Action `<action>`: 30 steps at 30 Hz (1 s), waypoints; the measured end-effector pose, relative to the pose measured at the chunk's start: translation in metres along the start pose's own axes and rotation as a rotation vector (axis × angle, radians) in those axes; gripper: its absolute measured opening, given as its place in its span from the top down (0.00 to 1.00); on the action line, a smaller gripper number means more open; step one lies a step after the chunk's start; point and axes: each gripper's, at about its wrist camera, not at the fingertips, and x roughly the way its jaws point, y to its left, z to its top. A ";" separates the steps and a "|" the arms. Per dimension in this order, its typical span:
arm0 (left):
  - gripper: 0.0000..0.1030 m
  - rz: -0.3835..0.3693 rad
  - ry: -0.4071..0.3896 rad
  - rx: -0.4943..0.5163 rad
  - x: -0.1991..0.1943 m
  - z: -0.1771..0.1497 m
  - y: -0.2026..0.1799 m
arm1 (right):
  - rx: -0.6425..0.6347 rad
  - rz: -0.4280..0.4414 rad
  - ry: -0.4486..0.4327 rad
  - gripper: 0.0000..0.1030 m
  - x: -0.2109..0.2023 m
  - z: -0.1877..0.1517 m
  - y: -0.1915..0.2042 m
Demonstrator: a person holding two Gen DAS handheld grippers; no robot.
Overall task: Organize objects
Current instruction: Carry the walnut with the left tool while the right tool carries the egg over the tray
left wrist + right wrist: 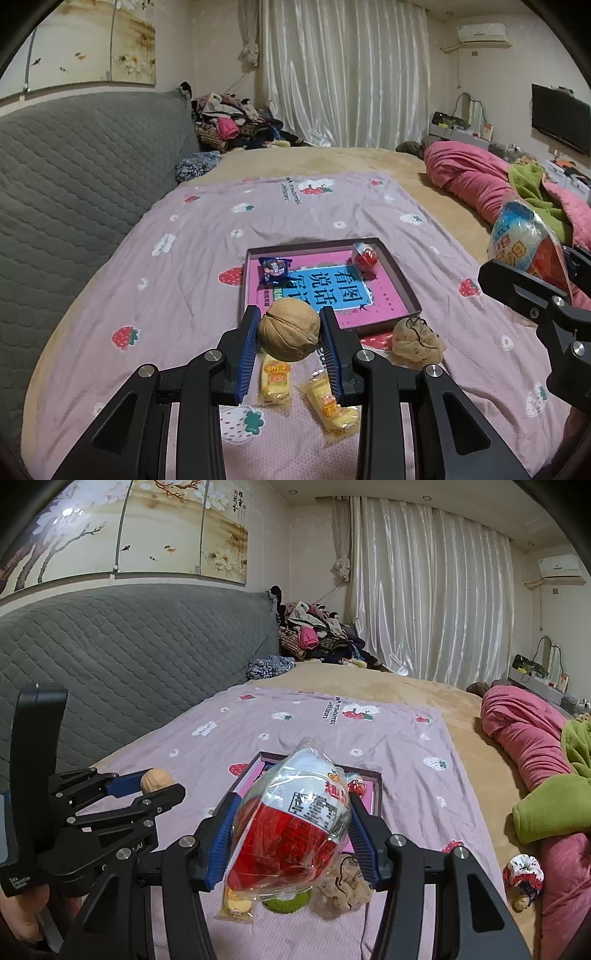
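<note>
The left gripper is pinching a walnut and the right gripper is clamping a crinkly wrapped snack, both hanging above the bedspread short of the tray; the round nut or slick wrap is risking slipping out. Two packets are lying in the tray, two yellow cakes outside

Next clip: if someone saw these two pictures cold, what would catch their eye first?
Probably the two loaded tools held above the bed: the left tool is shut on a walnut, and the right tool clamps a red and white snack bag. Beyond them, on the pink strawberry blanket, lies a shallow box already holding a blue packet and a red wrapped sweet.
</note>
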 end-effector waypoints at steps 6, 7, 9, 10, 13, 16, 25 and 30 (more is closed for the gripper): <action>0.67 0.003 0.003 0.003 0.007 0.005 0.002 | -0.001 -0.002 0.015 0.45 0.010 0.002 -0.002; 0.67 0.004 0.002 0.002 0.008 0.005 0.002 | 0.000 -0.005 0.020 0.45 0.011 0.003 -0.003; 0.67 0.001 0.004 -0.008 0.011 0.007 0.005 | 0.002 -0.006 0.022 0.45 0.014 0.004 -0.004; 0.67 -0.001 0.004 -0.013 0.012 0.008 0.006 | 0.002 -0.008 0.024 0.45 0.016 0.006 -0.005; 0.67 0.001 0.005 -0.018 0.017 0.010 0.008 | -0.002 -0.011 0.019 0.45 0.018 0.010 -0.006; 0.67 0.001 0.010 -0.021 0.022 0.014 0.011 | -0.009 -0.010 0.021 0.45 0.023 0.016 -0.005; 0.67 0.000 0.024 -0.026 0.040 0.028 0.017 | -0.009 -0.007 0.027 0.45 0.042 0.027 -0.008; 0.67 0.002 0.021 -0.015 0.055 0.040 0.019 | -0.013 -0.012 0.033 0.45 0.058 0.031 -0.013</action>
